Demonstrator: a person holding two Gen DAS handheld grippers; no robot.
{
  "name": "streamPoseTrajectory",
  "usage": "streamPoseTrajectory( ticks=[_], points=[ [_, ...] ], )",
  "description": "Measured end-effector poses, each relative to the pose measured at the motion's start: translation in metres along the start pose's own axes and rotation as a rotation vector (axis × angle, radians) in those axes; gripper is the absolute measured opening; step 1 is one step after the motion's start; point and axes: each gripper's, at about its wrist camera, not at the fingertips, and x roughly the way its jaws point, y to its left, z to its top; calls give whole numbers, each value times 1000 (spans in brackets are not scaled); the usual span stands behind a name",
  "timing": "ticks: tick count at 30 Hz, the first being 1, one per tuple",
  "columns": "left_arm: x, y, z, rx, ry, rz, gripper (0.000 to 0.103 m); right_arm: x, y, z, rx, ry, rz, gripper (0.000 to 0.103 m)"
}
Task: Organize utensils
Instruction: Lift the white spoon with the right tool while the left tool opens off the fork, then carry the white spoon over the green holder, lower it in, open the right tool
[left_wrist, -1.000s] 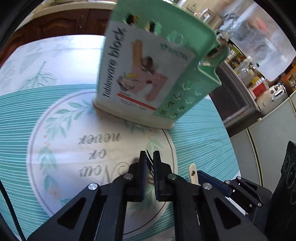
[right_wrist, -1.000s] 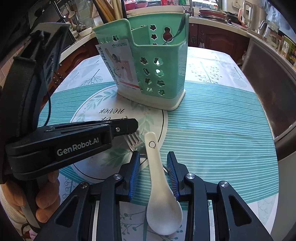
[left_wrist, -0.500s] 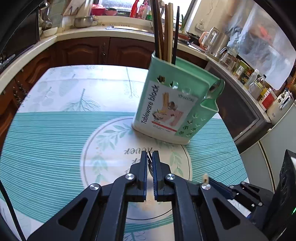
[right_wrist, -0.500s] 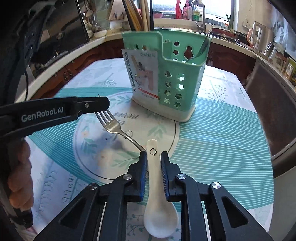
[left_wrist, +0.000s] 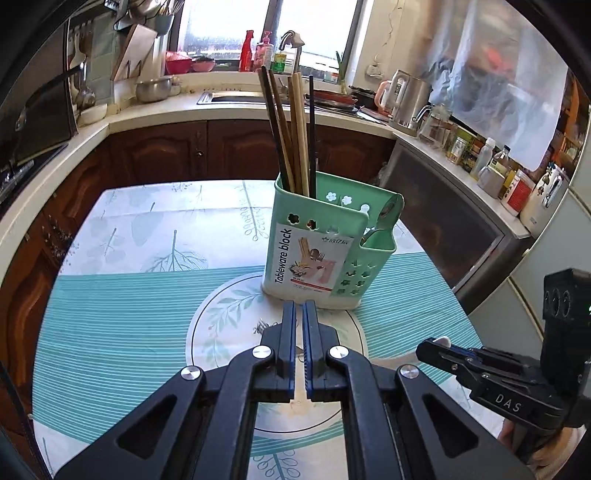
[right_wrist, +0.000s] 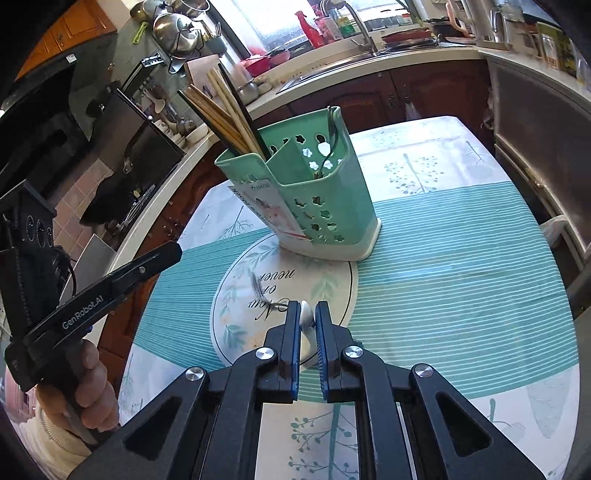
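Observation:
A mint green utensil holder (left_wrist: 325, 251) stands on the round placemat, also in the right wrist view (right_wrist: 314, 199). It holds several chopsticks (left_wrist: 295, 129) and a metal spoon (left_wrist: 388, 214). My left gripper (left_wrist: 299, 310) is shut on a metal fork, seen as a thin sliver between the pads; the fork (right_wrist: 258, 288) shows blurred in the right wrist view. My right gripper (right_wrist: 307, 314) is shut on a white ceramic spoon (right_wrist: 306, 321) and holds it above the table, in front of the holder. The right gripper (left_wrist: 436, 347) shows at the left view's right edge.
The table (left_wrist: 110, 295) has a teal striped cloth with a round placemat (right_wrist: 332, 280). Kitchen counters with a sink (left_wrist: 229, 98), kettle (left_wrist: 406, 99) and jars (left_wrist: 491, 173) surround the table. A dark appliance (left_wrist: 461, 229) stands close at the right.
Both grippers have lifted and pulled back from the table. The right gripper closed on the white spoon and raised it. The left gripper rose with the fork; the holder now looks farther away.

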Motion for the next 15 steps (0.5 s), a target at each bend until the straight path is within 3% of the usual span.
streamPoseTrajectory(
  ticks=[5,10,15],
  points=[
    [11,23,-3,-104,85,-53,4,0,-4,-5,31,7,15,7],
    [31,55,-17,-240,189,-80,21,-1,-8,-2,86,-5,39,7],
    [44,64,-27,-280,236,-69,25,-25,-1,19,95,-60,48,7]
  ],
)
